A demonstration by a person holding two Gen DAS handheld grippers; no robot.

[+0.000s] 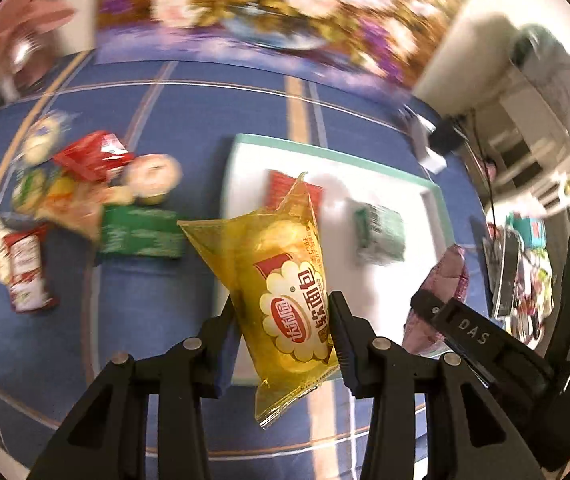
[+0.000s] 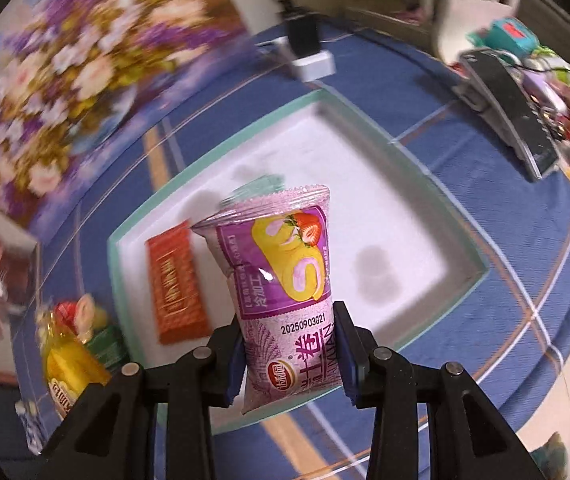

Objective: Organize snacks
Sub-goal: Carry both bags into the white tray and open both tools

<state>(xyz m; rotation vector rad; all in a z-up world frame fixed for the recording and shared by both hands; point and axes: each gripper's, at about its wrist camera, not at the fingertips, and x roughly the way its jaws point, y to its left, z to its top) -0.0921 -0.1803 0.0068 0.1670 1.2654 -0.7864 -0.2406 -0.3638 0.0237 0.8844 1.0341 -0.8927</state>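
My left gripper (image 1: 283, 316) is shut on a yellow bread packet (image 1: 281, 280) and holds it above the near edge of the white tray (image 1: 325, 152) with a teal rim. My right gripper (image 2: 289, 340) is shut on a purple roll-cake packet (image 2: 285, 276) above the same tray (image 2: 405, 220); that gripper (image 1: 465, 332) and its purple packet (image 1: 445, 280) show at the right of the left wrist view. In the tray lie a red packet (image 2: 177, 284) and a green packet (image 1: 381, 232). The yellow packet also shows at the left of the right wrist view (image 2: 69, 364).
A pile of loose snacks (image 1: 85, 184) lies on the blue checked cloth left of the tray, with a green box (image 1: 141, 232) and a red-white packet (image 1: 25, 272). A floral picture (image 2: 85, 60) stands behind. A black device with a white box (image 2: 309, 52) and clutter (image 2: 525, 92) lie at the right.
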